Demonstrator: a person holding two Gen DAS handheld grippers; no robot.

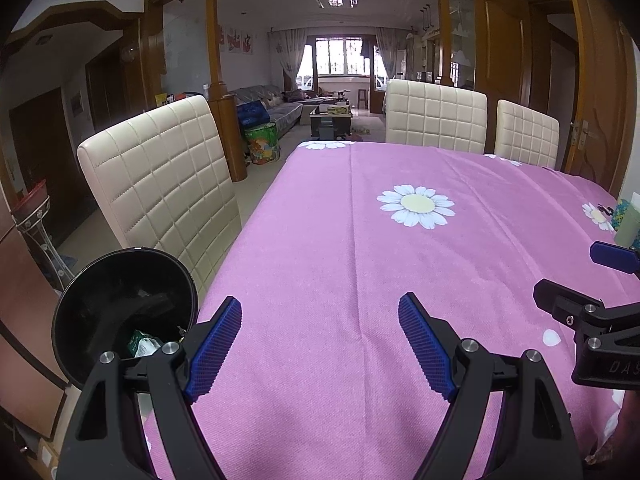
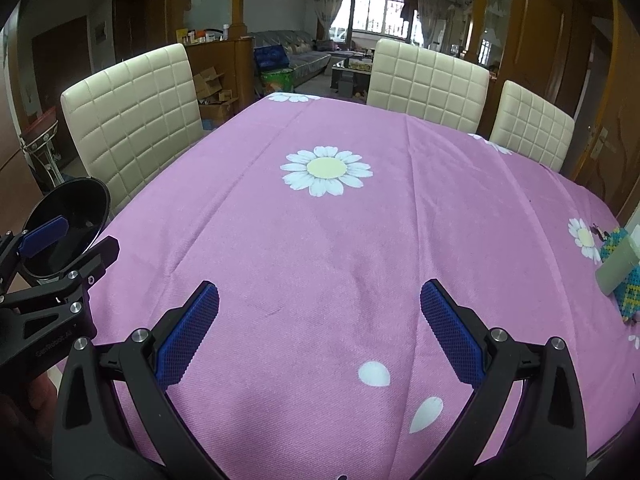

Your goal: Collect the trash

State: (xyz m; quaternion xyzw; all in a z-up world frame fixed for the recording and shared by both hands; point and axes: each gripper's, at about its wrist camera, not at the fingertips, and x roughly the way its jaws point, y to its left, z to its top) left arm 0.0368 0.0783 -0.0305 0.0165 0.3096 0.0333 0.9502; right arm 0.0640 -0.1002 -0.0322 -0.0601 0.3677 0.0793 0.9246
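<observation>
I hold my left claw [image 1: 320, 344] low over the near edge of the counter [image 1: 340, 240], fully released, its 2 blue pads spread wide with nothing between them and nothing touching them; only the pink daisy cloth shows in the gap. My right claw [image 2: 320, 332] hovers just beside it to the right, equally wide open and empty. The black trash bin [image 1: 124, 312] stands off the counter's left edge, near my left claw and in front of the nearest cream chair [image 1: 160, 176], its mouth tilted toward me, which I judge puts it there so that anything picked from the cloth can be carried a short way sideways and dropped in. Inside it I see a crumpled green and white wrapper [image 1: 145, 345] lying at the bottom, so some trash is already collected. The stretch of cloth ahead of both claws is bare. The only things left on the counter sit at its far right edge: a pale green box [image 2: 618, 268] resting on a blue and yellow beaded mat [image 2: 628, 284], with a small dark object just beyond them that is too small to identify. I cannot tell whether any of these count as trash. My guess is the job is near its end, and both claws stand open because neither has a target yet.
</observation>
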